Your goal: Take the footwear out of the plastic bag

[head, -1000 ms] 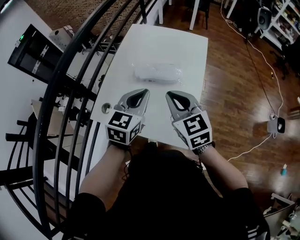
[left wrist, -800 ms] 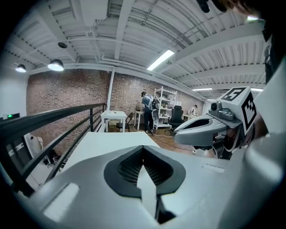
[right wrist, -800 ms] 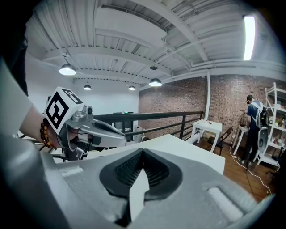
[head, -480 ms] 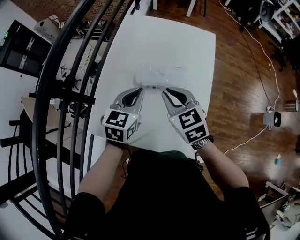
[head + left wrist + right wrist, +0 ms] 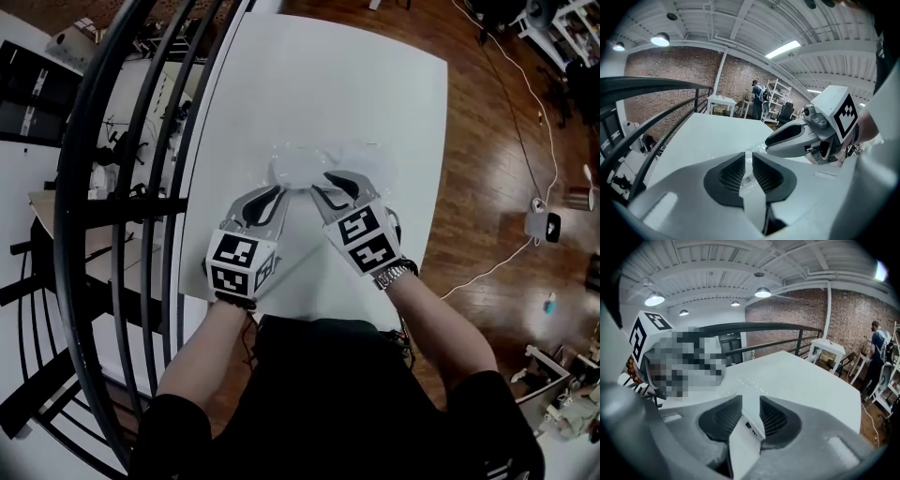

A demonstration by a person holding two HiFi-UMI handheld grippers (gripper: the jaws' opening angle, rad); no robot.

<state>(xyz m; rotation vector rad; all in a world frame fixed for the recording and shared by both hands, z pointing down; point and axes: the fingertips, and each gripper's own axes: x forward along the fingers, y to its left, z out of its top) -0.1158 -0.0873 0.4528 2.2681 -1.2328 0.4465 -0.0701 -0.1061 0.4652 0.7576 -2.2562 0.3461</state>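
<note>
The head camera is looking steeply down from above the person at the white table (image 5: 319,94), which is stretching toward twelve o'clock. Both gripper cameras are riding low, close behind their jaws, sharing that tabletop. The left one is catching the right gripper (image 5: 771,140) at three o'clock.

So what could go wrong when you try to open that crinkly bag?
The jaws of both grippers have just been opening. The left gripper has film of the plastic bag in its narrow gap; whether the right gripper has any, I cannot tell.
1. Thin film might slip out or tear.
2. The footwear is white like the table, so jaws could pinch shoe and film together.
3. The bag lies loose, so a tug may just drag it.
</note>
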